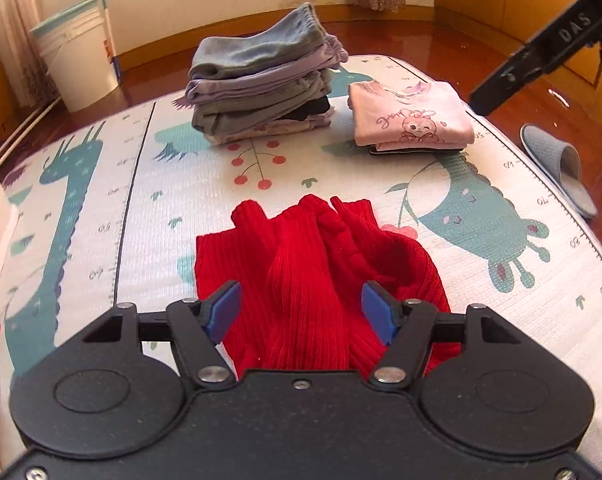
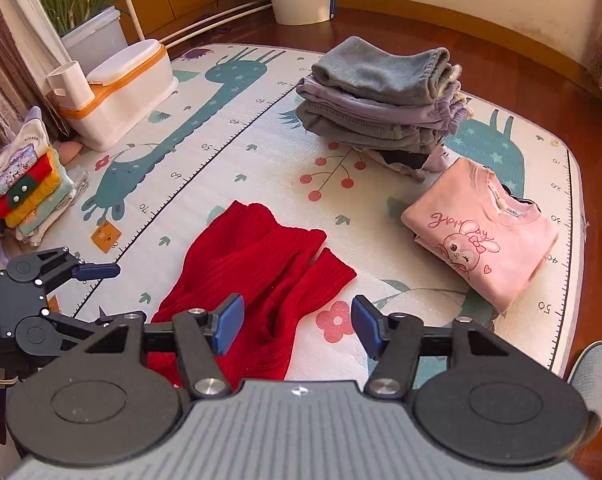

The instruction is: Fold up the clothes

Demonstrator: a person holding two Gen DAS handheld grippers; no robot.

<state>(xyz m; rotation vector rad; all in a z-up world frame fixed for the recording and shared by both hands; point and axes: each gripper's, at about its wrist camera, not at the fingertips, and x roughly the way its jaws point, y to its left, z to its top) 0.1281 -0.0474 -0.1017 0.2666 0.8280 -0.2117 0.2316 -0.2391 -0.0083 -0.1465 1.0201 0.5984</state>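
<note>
The near end of the red sweater (image 1: 313, 280) is cut off in both views by the gripper bodies, so its full outline cannot be made out. What shows is a ribbed knit, rumpled and partly folded, lying on the play mat (image 1: 141, 184), whose quilted-looking face is printed with teal animals, cherries and ruler marks. The left gripper (image 1: 299, 312) is held above the sweater with its jaws apart and nothing between the blue pads; the right gripper (image 2: 297, 322) is likewise held with its jaws apart and empty, over the sweater's edge. Farther back on the mat a stack of folded grey and lilac clothes (image 1: 261, 88) is seen, soft and fleecy, and beside it a folded pink top (image 1: 411, 118) with a rabbit print; a dark garment beneath it is mostly hidden. A grey slipper (image 1: 561, 168) lies on the glossy wooden floor (image 1: 481, 52).
</note>
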